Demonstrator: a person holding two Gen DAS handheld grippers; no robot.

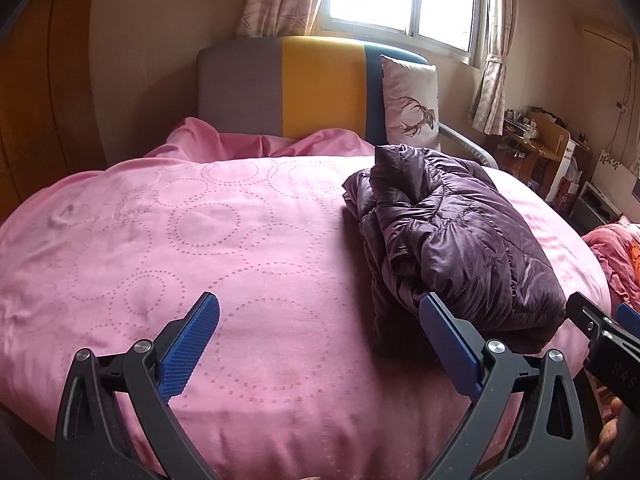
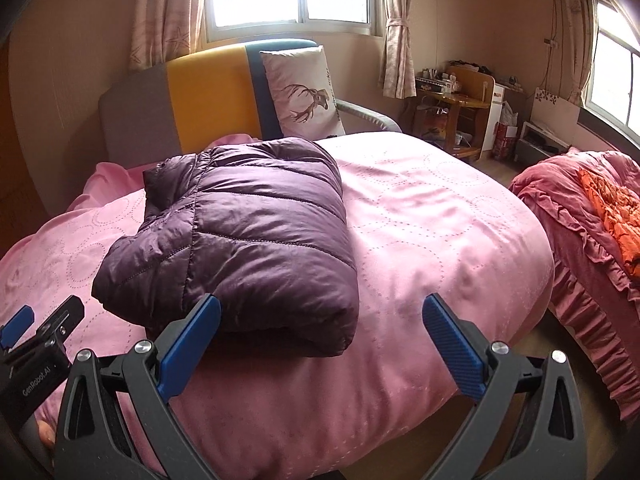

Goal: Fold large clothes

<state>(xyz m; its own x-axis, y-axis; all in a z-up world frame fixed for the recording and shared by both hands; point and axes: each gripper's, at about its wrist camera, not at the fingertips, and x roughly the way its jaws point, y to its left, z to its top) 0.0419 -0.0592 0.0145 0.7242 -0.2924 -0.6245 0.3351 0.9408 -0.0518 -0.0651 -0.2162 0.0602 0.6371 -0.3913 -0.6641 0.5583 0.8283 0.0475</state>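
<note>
Purple puffer jacket [image 2: 236, 236] is lying folded into a compact bundle on the pink bed [image 2: 440, 220], left gripper [image 1: 320, 344] and right gripper [image 2: 320, 340] both hanging released and empty, folding looking essentially finished.

desk clutter [image 2: 444, 78] too small, second bed [image 2: 592, 232] cut off

Quilted jacket [image 2: 240, 232], glossy dark purple, on a pink bedcover [image 2: 420, 232] patterned with dotted rings. Far headboard [image 1: 280, 88] in grey, mustard-yellow and dark teal vertical bands. White pillow [image 2: 304, 92] printed with a brown stag. Right, a second bed [image 2: 580, 248] in ruffled rose with orange fabric [image 2: 612, 208]. Gripper pads [image 1: 192, 344] blue, ribbed.
</note>
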